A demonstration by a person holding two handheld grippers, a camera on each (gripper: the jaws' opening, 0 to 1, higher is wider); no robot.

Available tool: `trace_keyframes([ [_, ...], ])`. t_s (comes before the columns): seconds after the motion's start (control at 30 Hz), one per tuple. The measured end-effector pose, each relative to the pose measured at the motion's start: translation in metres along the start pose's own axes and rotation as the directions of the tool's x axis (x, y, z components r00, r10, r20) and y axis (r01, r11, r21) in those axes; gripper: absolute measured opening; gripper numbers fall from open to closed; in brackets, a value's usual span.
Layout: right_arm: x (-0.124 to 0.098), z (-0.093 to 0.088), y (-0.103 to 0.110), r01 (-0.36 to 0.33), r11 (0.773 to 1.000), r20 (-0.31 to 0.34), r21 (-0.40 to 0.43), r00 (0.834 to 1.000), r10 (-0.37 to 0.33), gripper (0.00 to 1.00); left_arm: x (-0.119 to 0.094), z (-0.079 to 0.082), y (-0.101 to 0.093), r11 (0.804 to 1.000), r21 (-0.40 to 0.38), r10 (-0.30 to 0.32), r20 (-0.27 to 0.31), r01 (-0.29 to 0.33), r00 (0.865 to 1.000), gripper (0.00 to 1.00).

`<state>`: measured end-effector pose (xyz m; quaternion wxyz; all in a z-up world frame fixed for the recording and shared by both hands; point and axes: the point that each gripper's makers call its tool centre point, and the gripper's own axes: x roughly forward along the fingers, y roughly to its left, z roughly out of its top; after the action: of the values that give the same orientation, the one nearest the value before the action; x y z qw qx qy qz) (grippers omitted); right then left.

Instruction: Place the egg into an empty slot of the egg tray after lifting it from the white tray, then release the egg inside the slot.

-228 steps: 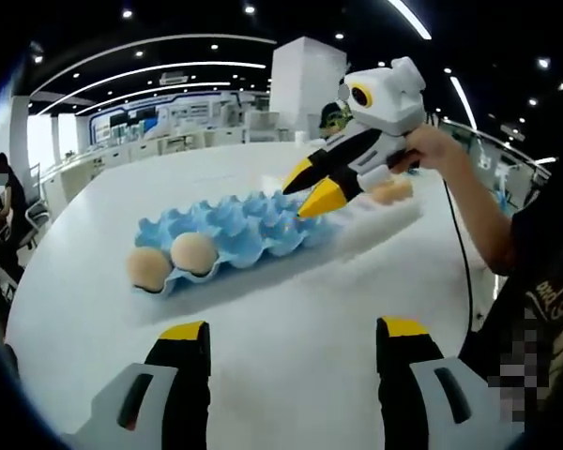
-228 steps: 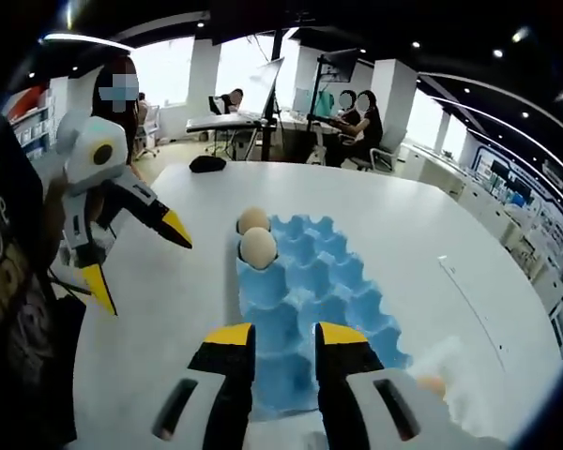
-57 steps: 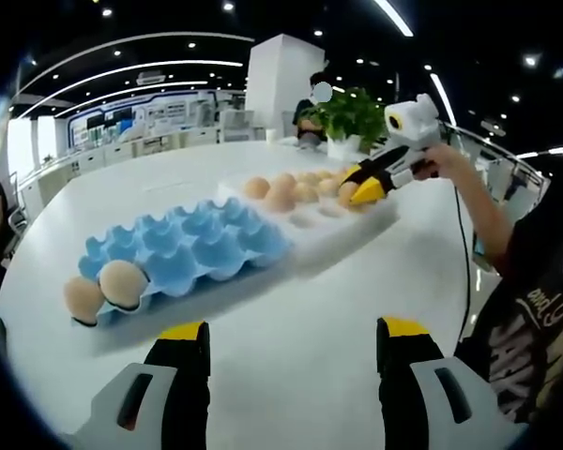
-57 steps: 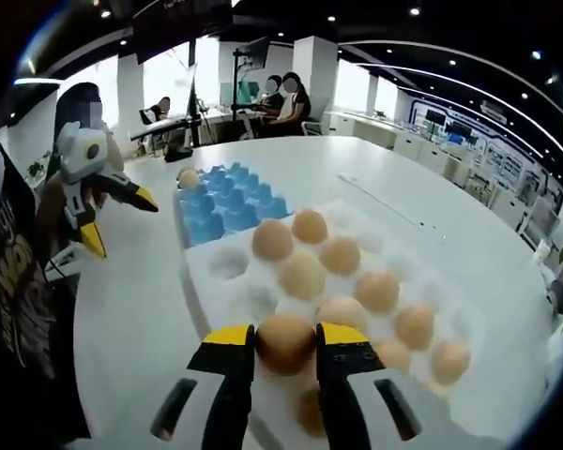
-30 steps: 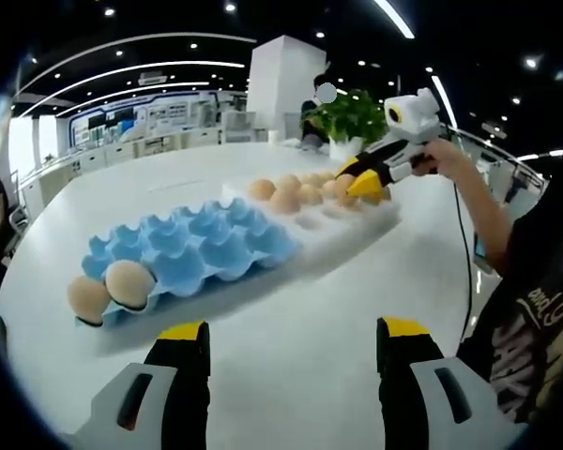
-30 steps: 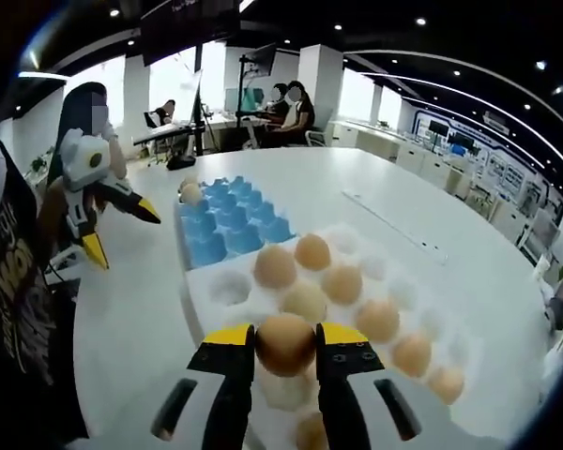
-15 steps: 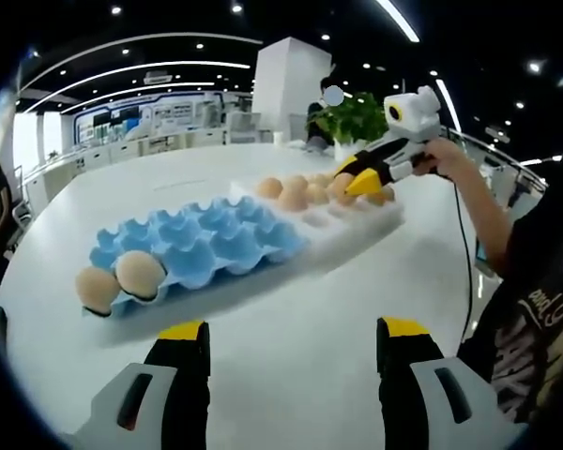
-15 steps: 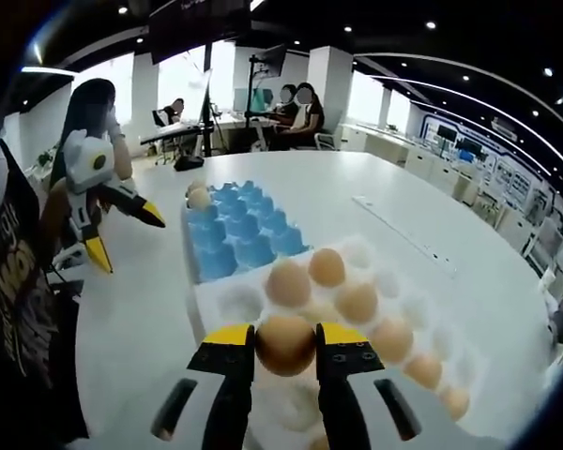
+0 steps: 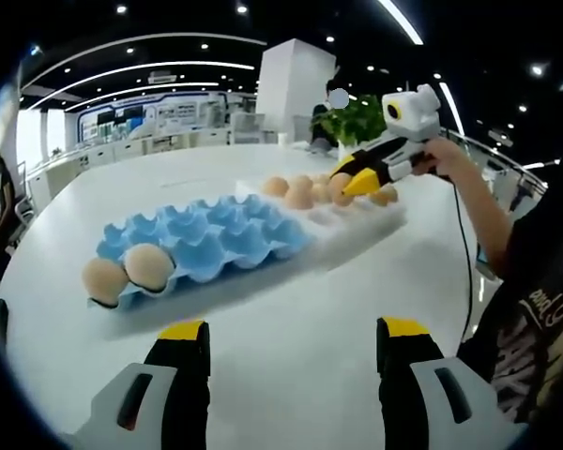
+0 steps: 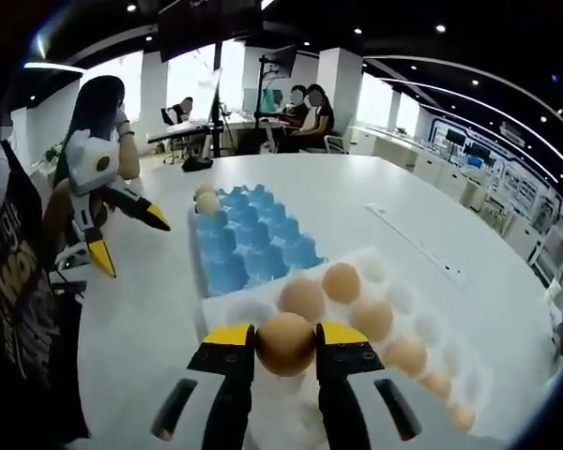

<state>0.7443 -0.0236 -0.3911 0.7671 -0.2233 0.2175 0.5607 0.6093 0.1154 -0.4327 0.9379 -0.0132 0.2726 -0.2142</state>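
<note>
Lifted egg point(image 10: 285, 344) | clamped in right tool point(image 10: 285, 339) | above white tray point(image 10: 450, 412)

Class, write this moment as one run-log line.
right gripper: shut on egg, above white tray | left gripper: open, over table | blue egg tray: two eggs in end slots

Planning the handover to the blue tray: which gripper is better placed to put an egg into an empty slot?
Right. The right gripper is shut on an egg, with the blue egg tray ahead; the left gripper is open over bare table.
</note>
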Motion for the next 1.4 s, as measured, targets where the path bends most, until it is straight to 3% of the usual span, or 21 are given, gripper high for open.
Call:
trace_keyframes([
  [0.77, 0.017, 0.018, 0.001, -0.037, 0.999, 0.013, -0.033, 0.999, 0.037, 0.27, -0.008, -0.005, 0.006, 1.000, -0.012, 0.017, 0.008, -0.016, 1.000, 0.73],
  [1.4, 0.031, 0.028, 0.026, -0.078, 0.995, 0.016, -0.066, 0.997, 0.079, 0.27, -0.014, -0.008, 0.013, 0.999, -0.025, 0.030, 0.011, -0.029, 0.999, 0.73],
])
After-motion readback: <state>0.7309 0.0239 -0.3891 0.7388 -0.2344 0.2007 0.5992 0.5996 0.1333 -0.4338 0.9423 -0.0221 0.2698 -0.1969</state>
